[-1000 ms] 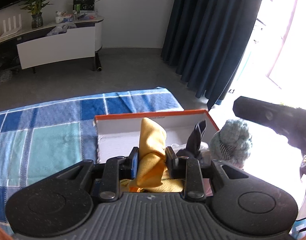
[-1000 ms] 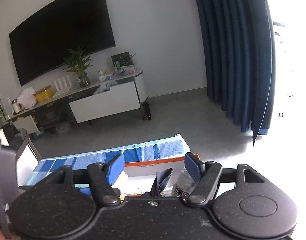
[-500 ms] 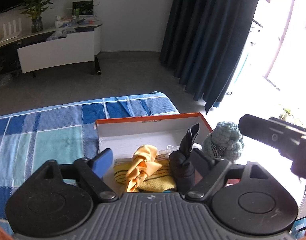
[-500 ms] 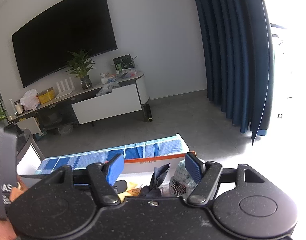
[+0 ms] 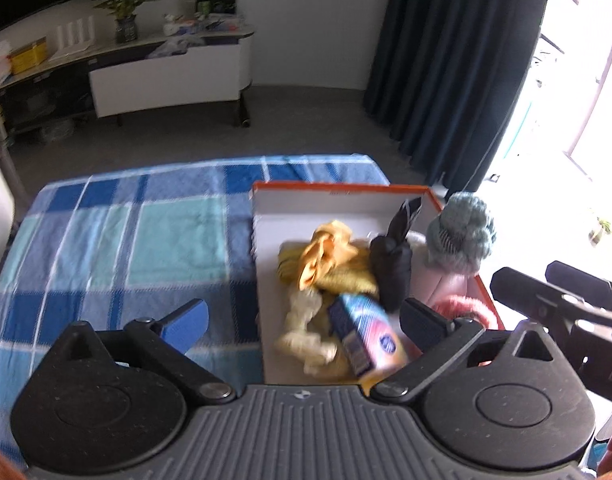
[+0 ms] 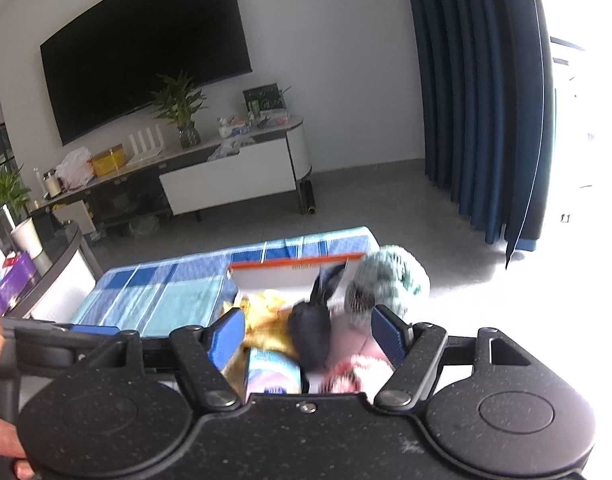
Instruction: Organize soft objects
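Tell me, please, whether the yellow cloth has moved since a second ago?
Yes. The yellow cloth has dropped from between the left gripper fingers, whose jaws are opening, and lies in the orange-rimmed box.

the blue-and-pink packet [image 5: 366, 336] is motion-blurred, its print unreadable in both views.

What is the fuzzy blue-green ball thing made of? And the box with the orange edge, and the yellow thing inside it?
The blue-green ball looks like knitted yarn: bumpy, loopy stitches, matte. The box seems to be cardboard: thin stiff walls, white inside, an orange rim, smooth finish. The yellow thing looks like soft cloth, perhaps a towel, since it lies crumpled in folds; its exact fabric is hard to tell.
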Action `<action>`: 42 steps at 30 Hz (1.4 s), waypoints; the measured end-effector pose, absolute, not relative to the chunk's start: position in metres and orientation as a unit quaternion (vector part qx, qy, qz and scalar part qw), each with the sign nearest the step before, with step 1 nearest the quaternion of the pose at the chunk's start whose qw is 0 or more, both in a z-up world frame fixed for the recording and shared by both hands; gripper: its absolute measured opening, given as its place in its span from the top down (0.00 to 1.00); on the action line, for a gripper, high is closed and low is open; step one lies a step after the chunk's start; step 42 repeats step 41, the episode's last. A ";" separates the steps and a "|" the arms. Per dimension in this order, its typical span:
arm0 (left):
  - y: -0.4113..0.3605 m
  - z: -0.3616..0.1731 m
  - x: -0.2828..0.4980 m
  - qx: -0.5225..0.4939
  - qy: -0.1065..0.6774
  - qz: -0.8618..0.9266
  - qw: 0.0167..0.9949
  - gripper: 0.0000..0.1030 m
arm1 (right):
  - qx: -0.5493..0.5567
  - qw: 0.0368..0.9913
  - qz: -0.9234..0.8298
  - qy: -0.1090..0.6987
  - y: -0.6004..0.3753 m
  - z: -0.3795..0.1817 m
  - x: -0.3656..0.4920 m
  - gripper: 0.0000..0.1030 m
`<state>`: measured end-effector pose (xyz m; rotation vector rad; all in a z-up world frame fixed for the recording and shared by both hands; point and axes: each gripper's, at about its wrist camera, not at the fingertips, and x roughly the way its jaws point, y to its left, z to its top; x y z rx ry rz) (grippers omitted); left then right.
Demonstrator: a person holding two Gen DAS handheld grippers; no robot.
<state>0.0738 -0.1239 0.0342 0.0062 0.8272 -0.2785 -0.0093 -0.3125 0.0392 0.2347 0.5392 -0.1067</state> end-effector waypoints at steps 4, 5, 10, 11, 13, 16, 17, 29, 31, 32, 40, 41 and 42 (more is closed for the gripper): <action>-0.121 0.029 0.059 0.007 0.412 -0.126 0.902 0.00 | 0.114 0.953 -0.052 0.276 -0.311 0.034 -0.024 0.19; -0.120 0.028 0.054 0.007 0.413 -0.123 0.903 0.00 | 0.114 0.953 -0.052 0.277 -0.310 0.033 -0.028 0.19; -0.121 0.025 0.033 0.009 0.415 -0.121 0.902 0.00 | 0.113 0.951 -0.051 0.282 -0.309 0.028 -0.044 0.18; -0.121 0.024 0.029 0.009 0.416 -0.121 0.901 0.00 | 0.113 0.951 -0.050 0.283 -0.309 0.028 -0.046 0.18; -0.122 0.022 0.023 0.008 0.419 -0.121 0.900 0.00 | 0.112 0.951 -0.051 0.285 -0.308 0.025 -0.052 0.18; -0.125 0.017 0.012 0.019 0.417 -0.113 0.902 0.00 | 0.113 0.950 -0.053 0.287 -0.308 0.021 -0.059 0.18; -0.126 0.015 0.009 0.021 0.420 -0.112 0.900 0.00 | 0.112 0.950 -0.054 0.287 -0.307 0.020 -0.061 0.18; -0.123 -0.001 -0.019 0.025 0.428 -0.108 0.897 0.00 | 0.111 0.949 -0.049 0.291 -0.303 0.009 -0.086 0.16; -0.124 -0.002 -0.023 0.024 0.428 -0.111 0.896 0.00 | 0.111 0.950 -0.050 0.289 -0.302 0.008 -0.090 0.16; -0.124 -0.002 -0.025 0.022 0.429 -0.113 0.896 0.00 | 0.110 0.950 -0.050 0.289 -0.302 0.008 -0.092 0.16; -0.127 -0.001 -0.038 0.020 0.419 -0.127 0.899 0.00 | 0.107 0.952 -0.054 0.281 -0.301 0.010 -0.103 0.15; -0.127 -0.001 -0.038 0.020 0.418 -0.127 0.899 0.00 | 0.106 0.953 -0.054 0.280 -0.301 0.010 -0.104 0.15; -0.127 -0.001 -0.038 0.020 0.418 -0.127 0.899 0.00 | 0.106 0.953 -0.054 0.280 -0.301 0.010 -0.104 0.15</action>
